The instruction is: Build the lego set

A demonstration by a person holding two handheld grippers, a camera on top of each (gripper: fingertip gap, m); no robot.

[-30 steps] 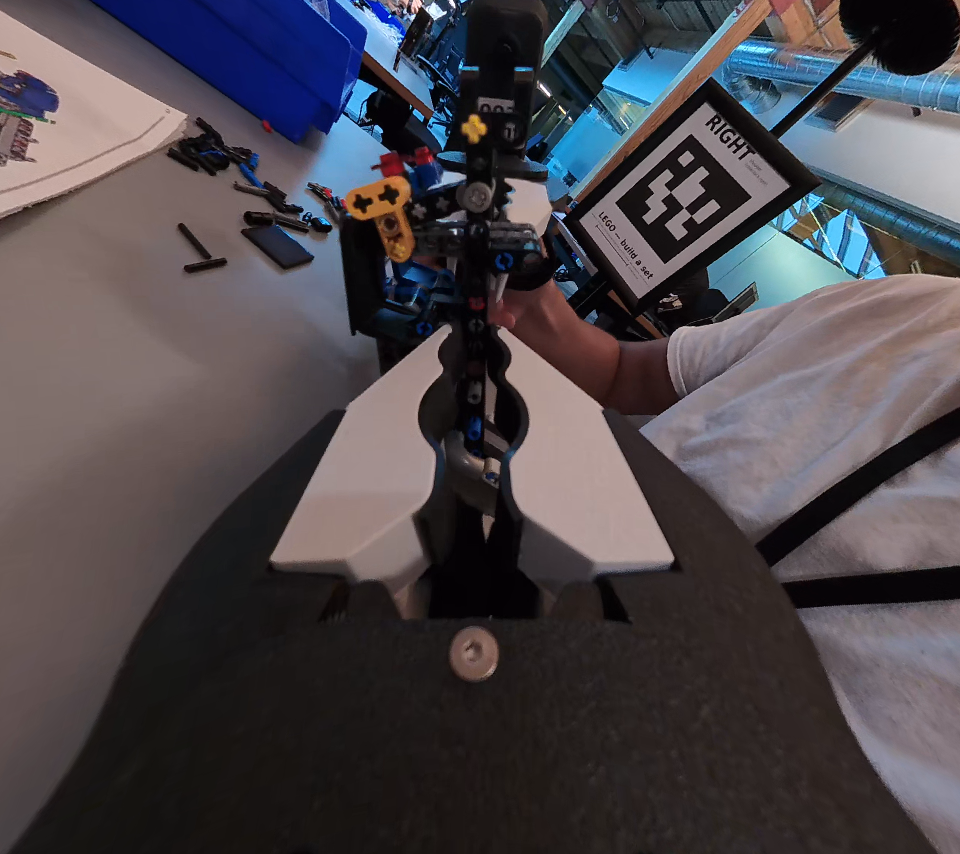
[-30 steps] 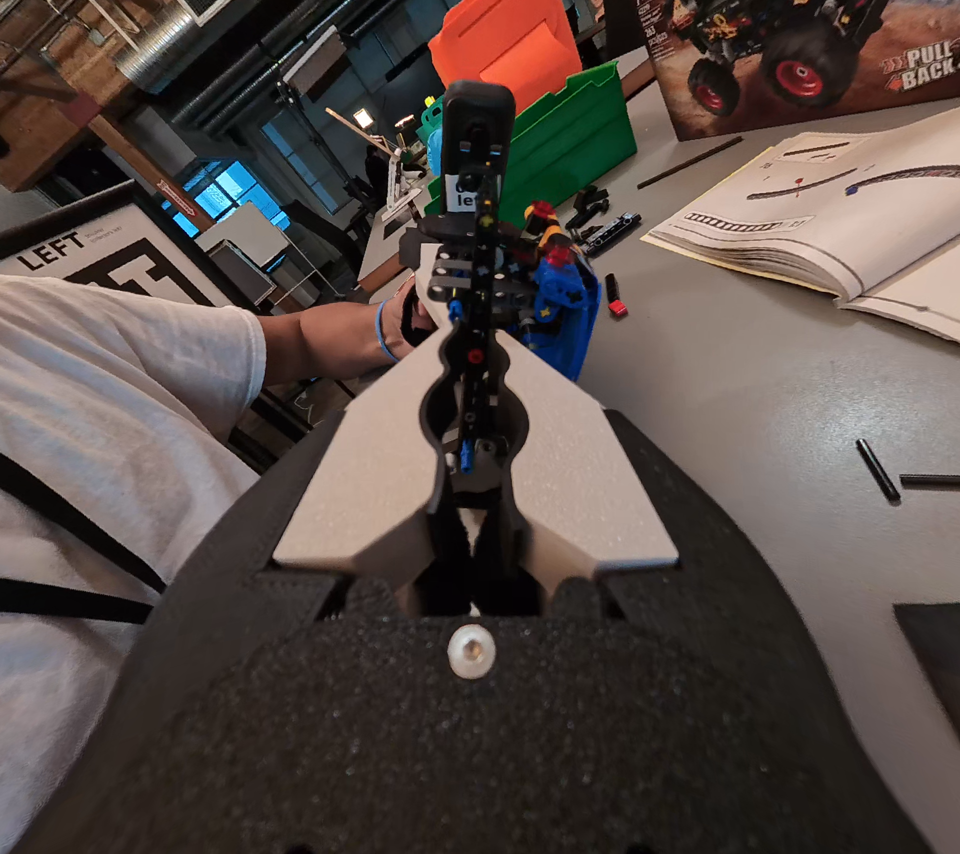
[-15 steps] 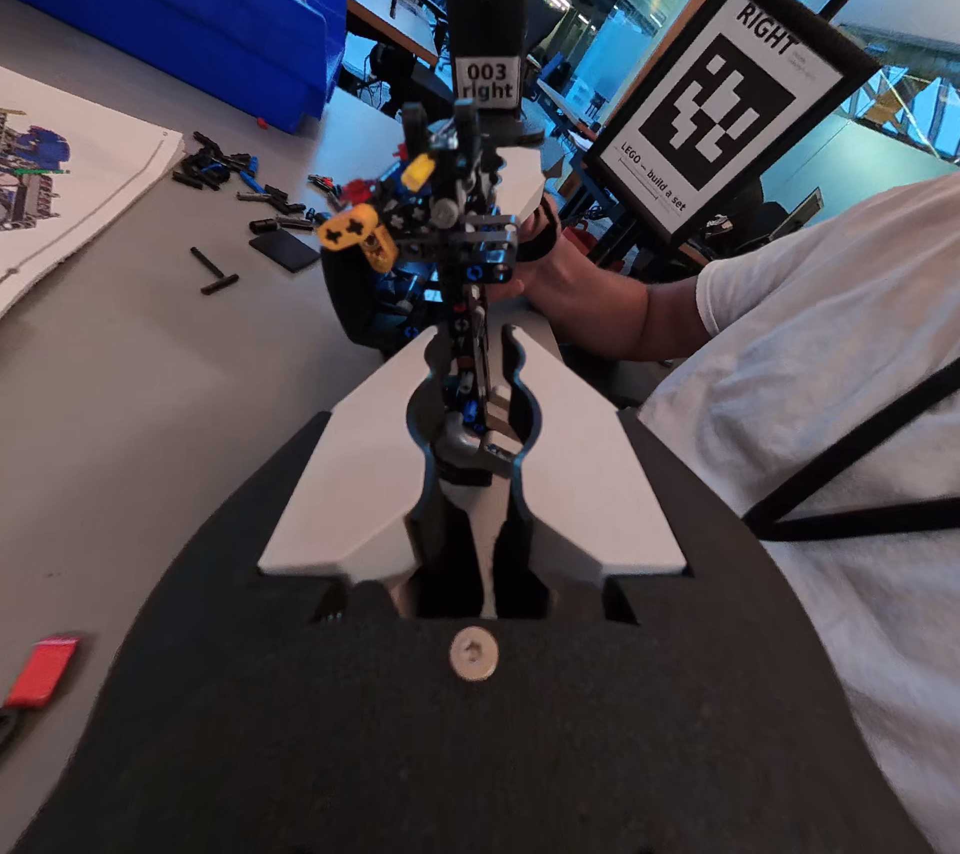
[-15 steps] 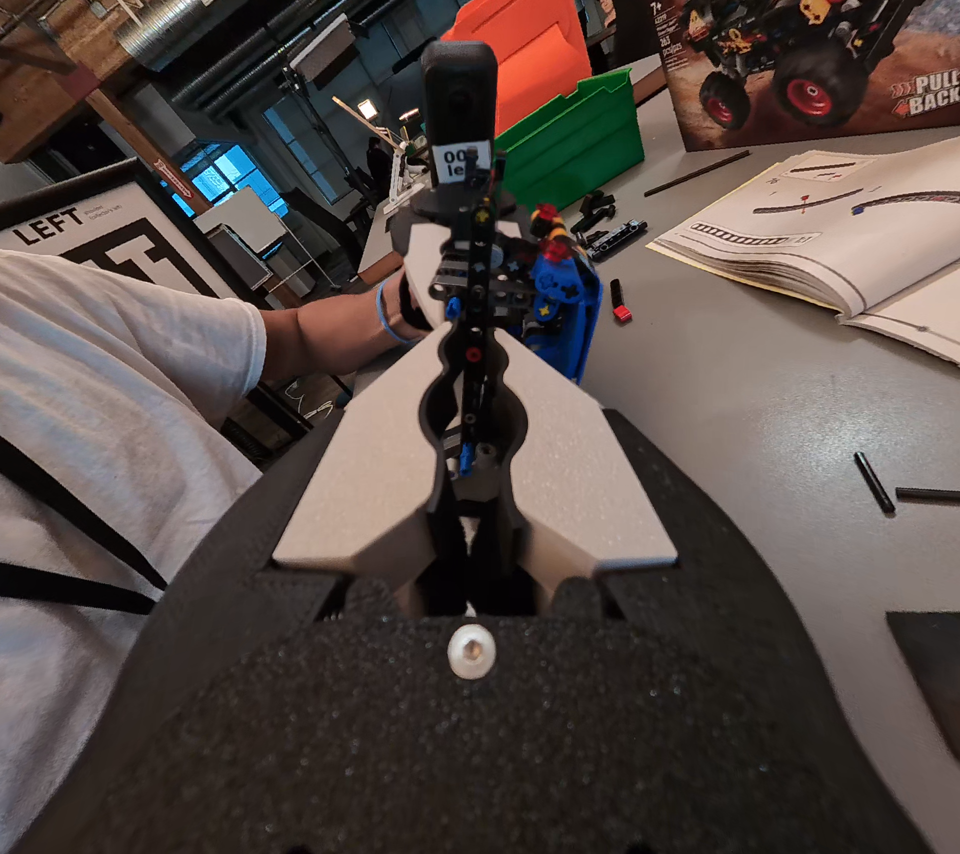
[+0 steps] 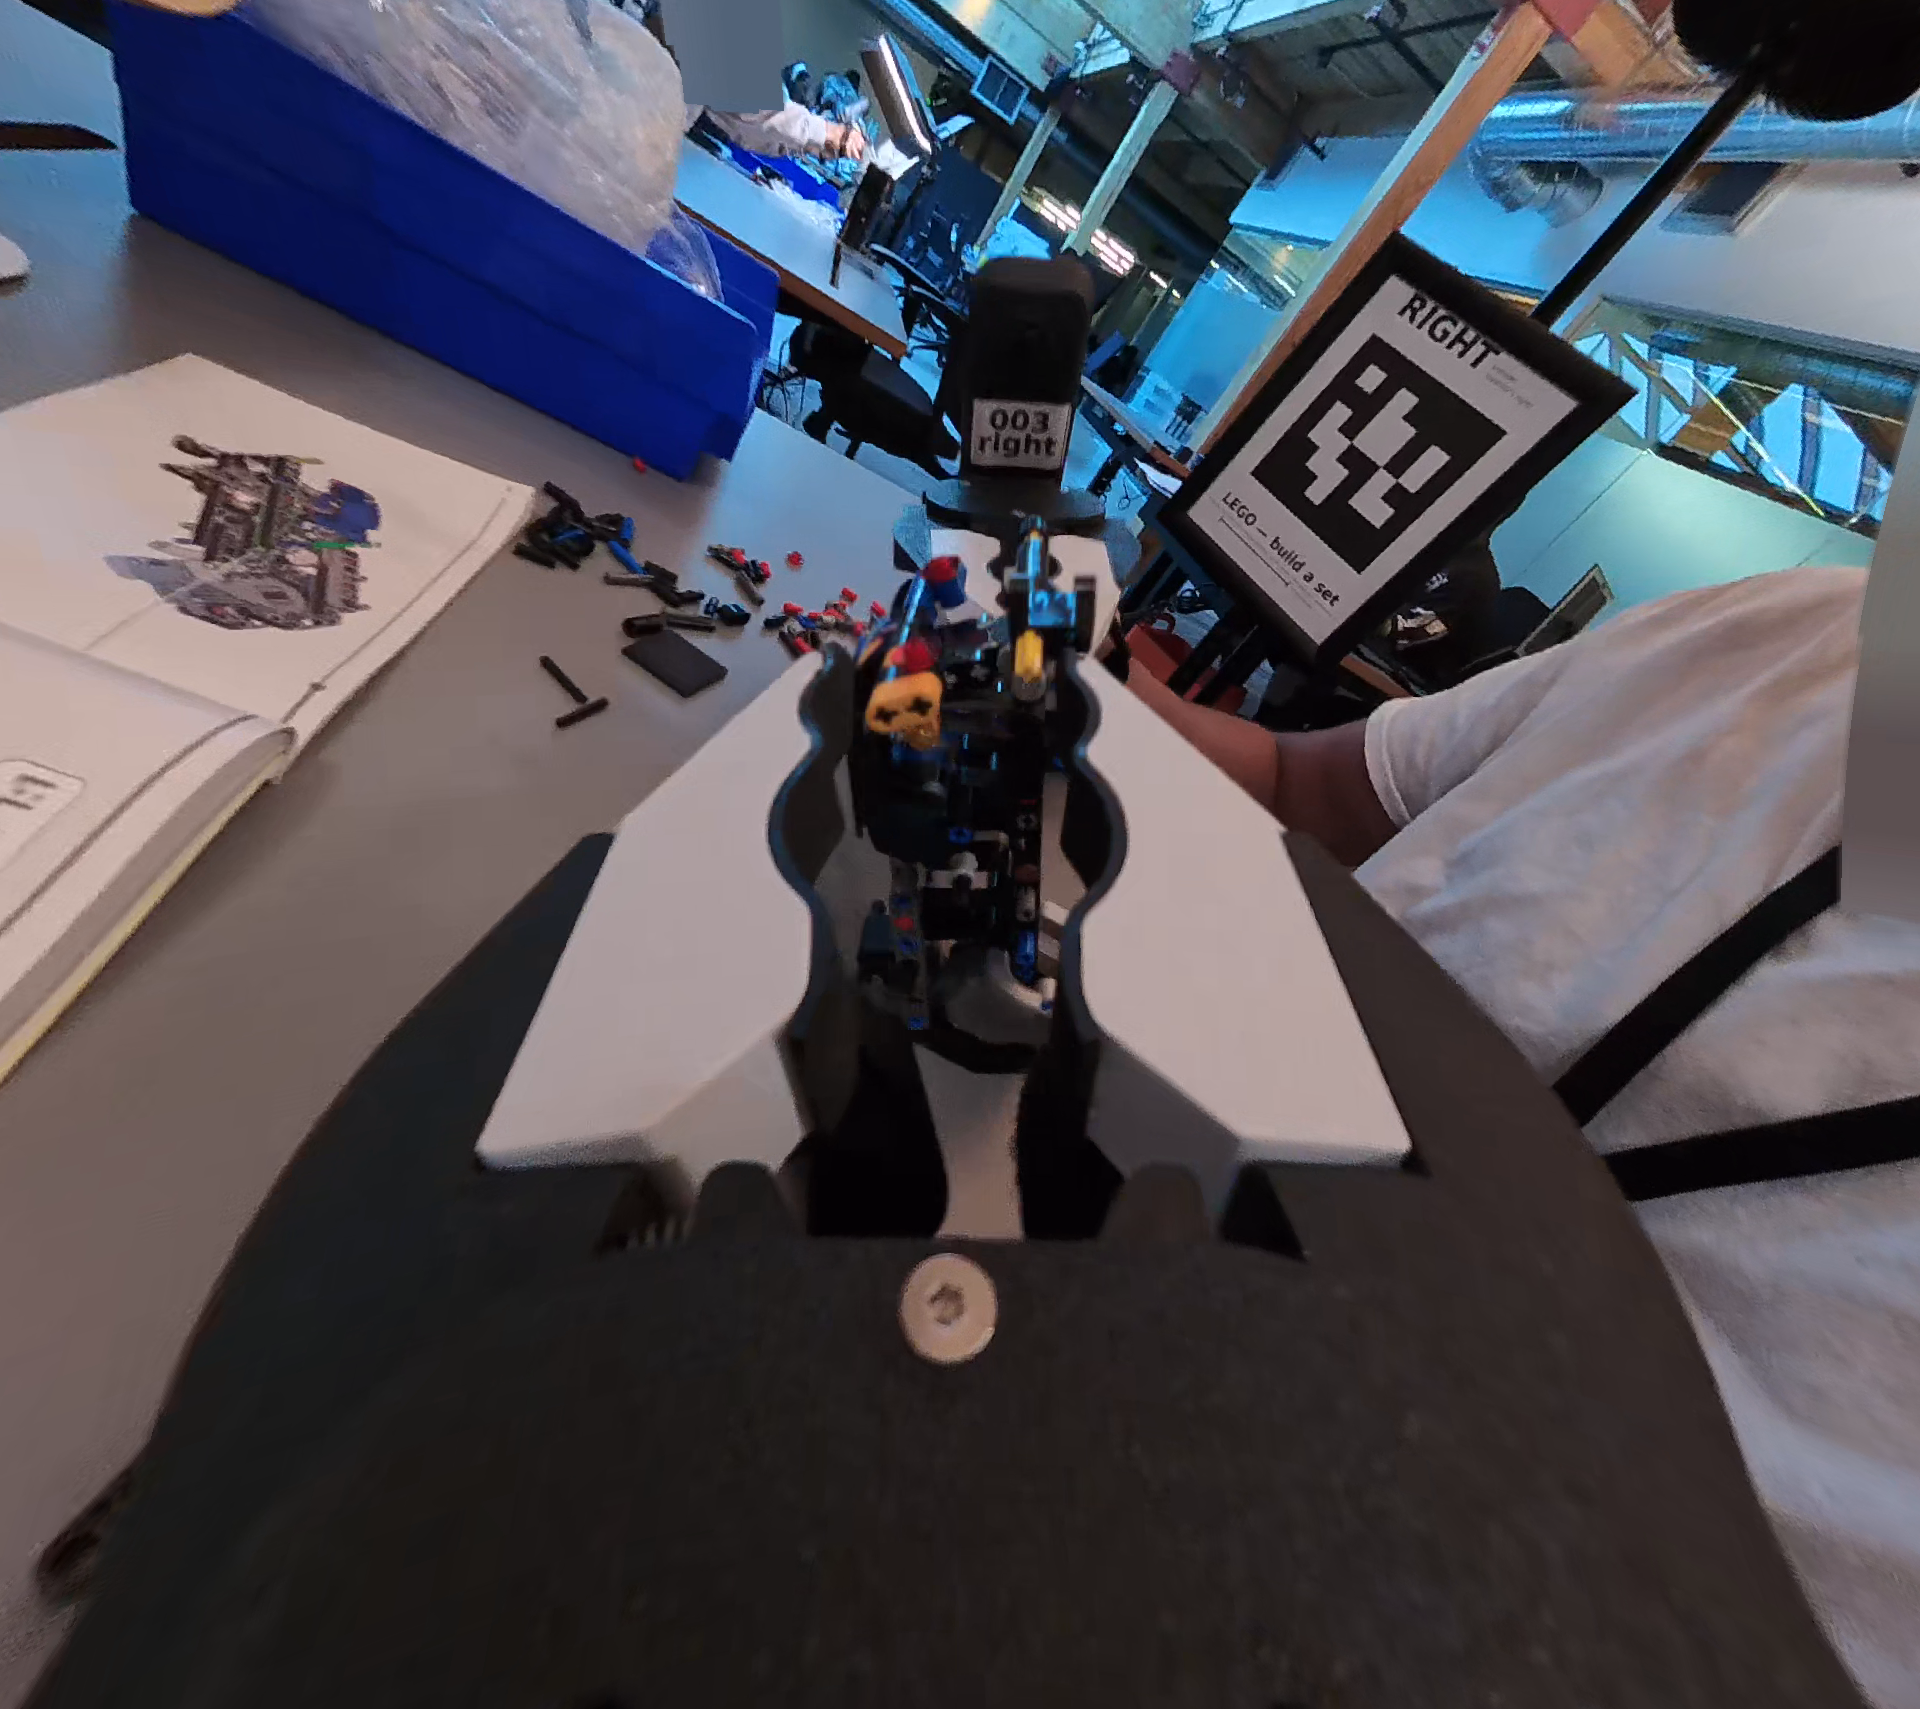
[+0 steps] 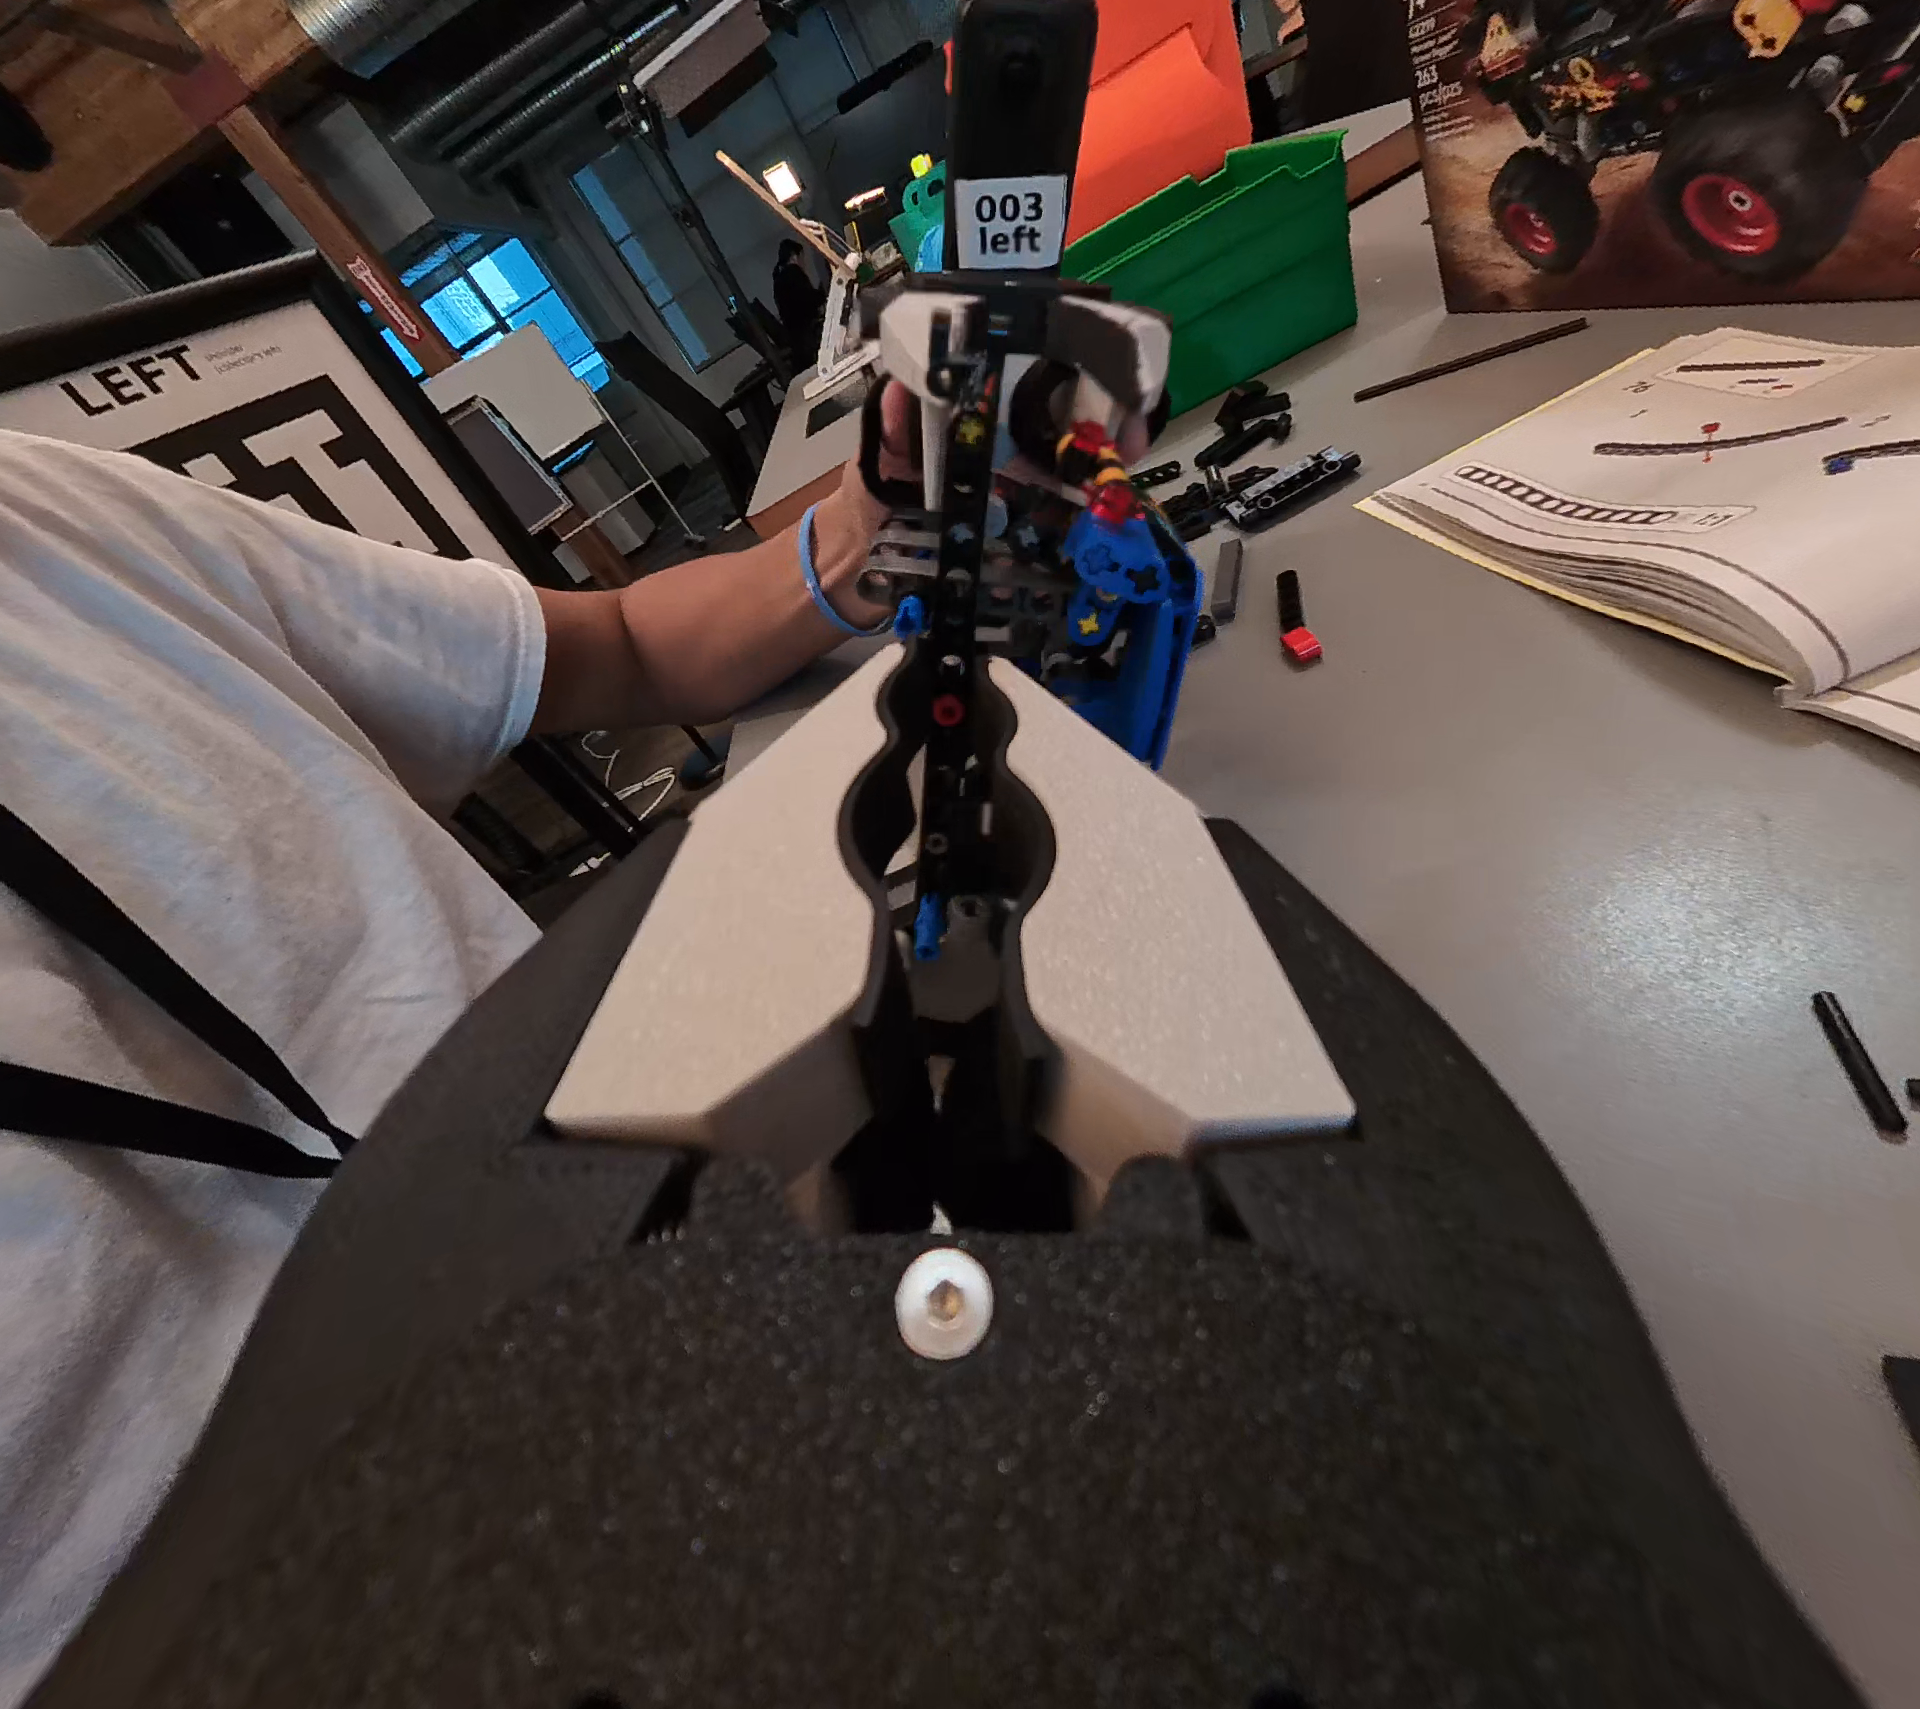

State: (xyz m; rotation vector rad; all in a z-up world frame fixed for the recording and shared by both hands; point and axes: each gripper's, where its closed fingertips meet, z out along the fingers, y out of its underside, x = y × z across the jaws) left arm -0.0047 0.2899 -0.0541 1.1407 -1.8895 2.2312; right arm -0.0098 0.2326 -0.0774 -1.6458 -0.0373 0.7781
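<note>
The right gripper has its fingers pressed together on the model, pinching a thin black beam that runs up between them. Beyond the fingertips the model widens into a blue shell and a red and yellow cluster, to the right of the beam.

The left gripper has its fingers set wider, and the model fills most of the gap between them. The right finger looks to lie against it, while a little space shows by the left finger, so I cannot tell if this one grips. Its yellow connector sits near the left fingertip.

Left of those fingers, on the table, lie loose parts and the open manual, with a blue bin beyond
</note>
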